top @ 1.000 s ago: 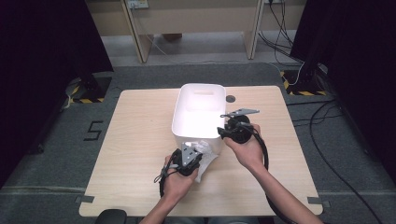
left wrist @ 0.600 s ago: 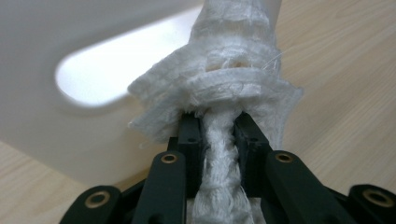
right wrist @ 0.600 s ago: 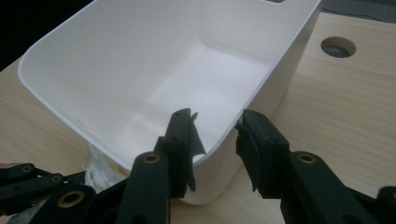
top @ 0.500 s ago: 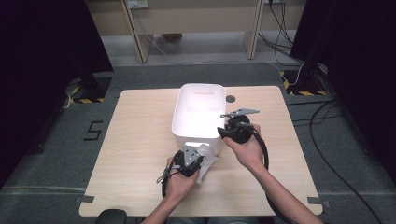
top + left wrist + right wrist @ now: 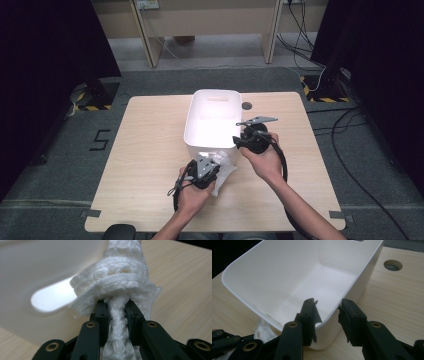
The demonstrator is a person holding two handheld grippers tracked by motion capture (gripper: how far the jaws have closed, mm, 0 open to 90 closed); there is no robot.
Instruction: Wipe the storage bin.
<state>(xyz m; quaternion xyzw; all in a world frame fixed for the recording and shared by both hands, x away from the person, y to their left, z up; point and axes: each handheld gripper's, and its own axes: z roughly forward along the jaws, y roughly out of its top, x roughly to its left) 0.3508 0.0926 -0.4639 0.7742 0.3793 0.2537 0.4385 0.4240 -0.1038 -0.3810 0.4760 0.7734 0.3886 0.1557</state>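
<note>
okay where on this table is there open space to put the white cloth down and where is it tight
Bare wood lies left of the white bin, out to the table edge, and right of the right tongs toward the far corner. It is tight at the bin's near wall, where the left tongs grip the white cloth and the right tongs straddle the rim.

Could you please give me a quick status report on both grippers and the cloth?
Left gripper shut on white cloth, outside the bin. Right gripper straddles bin rim. Nothing in the way.

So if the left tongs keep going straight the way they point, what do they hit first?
Probably the white bin's near wall. The left tongs, clamped on a white cloth, point at it; depth is unclear.
</note>
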